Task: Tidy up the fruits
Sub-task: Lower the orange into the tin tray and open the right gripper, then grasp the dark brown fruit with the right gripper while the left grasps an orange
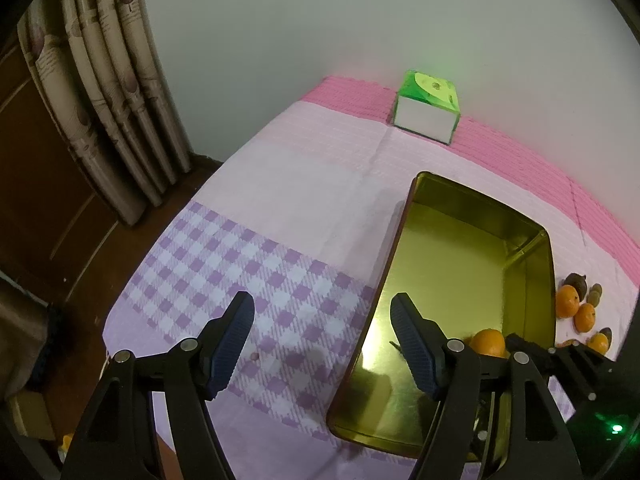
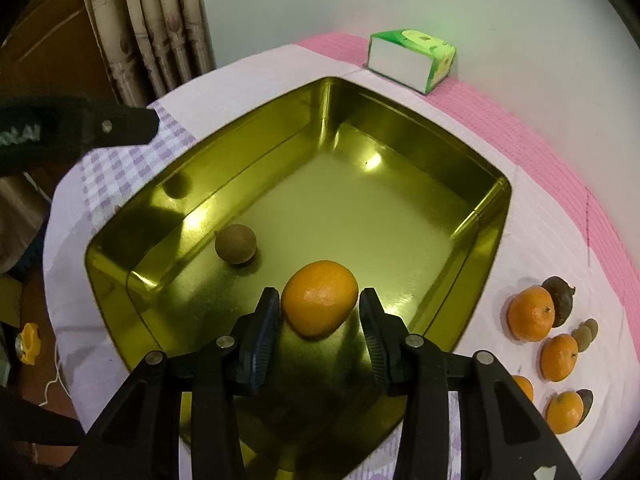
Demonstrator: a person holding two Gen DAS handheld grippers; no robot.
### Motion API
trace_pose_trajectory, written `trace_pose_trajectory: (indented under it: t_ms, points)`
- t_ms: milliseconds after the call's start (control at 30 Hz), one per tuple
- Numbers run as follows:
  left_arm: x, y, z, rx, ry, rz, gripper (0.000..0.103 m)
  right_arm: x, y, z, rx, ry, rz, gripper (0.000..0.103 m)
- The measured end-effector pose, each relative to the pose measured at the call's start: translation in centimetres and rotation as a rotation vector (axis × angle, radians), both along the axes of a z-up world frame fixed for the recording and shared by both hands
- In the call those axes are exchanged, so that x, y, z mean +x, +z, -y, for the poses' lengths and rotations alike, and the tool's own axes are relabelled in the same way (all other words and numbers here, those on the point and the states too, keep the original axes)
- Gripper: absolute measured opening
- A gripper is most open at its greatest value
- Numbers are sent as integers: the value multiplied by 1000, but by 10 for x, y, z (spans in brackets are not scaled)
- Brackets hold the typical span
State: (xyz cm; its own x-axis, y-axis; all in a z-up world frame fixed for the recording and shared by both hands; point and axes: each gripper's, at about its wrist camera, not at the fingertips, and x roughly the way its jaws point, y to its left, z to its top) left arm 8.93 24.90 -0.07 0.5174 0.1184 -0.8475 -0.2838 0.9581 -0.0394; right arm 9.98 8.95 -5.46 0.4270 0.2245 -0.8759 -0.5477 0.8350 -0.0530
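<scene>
A gold metal tin (image 2: 486, 216) sits on the table; it also shows in the left wrist view (image 1: 532, 272). Inside it lie a small brown fruit (image 2: 235, 244) and an orange mandarin (image 2: 319, 304). My right gripper (image 2: 319, 334) is open over the tin's near end, its fingers on either side of the mandarin with a gap on the right. The mandarin also shows in the left wrist view (image 1: 487, 342). My left gripper (image 1: 322, 344) is open and empty above the tablecloth, straddling the tin's left wall. Several mandarins (image 2: 531, 313) and dark fruits (image 2: 560, 300) lie right of the tin.
A green and white tissue box (image 2: 412, 60) stands at the back of the table by the wall; it also shows in the left wrist view (image 1: 426, 108). A pink and purple checked cloth (image 1: 248, 264) covers the table. Curtains (image 1: 112, 92) hang at the left.
</scene>
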Motion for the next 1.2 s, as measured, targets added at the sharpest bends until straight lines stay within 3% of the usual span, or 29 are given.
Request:
trace_pose_trajectory:
  t_ms: [267,533,900,1200]
  points:
    - [0,3,7,2,-35,9,72,-19,34,27,83,-37,46,46]
    - [-2,4,22,20,-83,12,72,-42,53,105,102,-157,82,49]
    - [-7,6,56,32,-198,17,73,-72,32,247,59,-444,49,51]
    - [-13,8,96,22,-324,29,75,-81,8,290,80,-534,6,55]
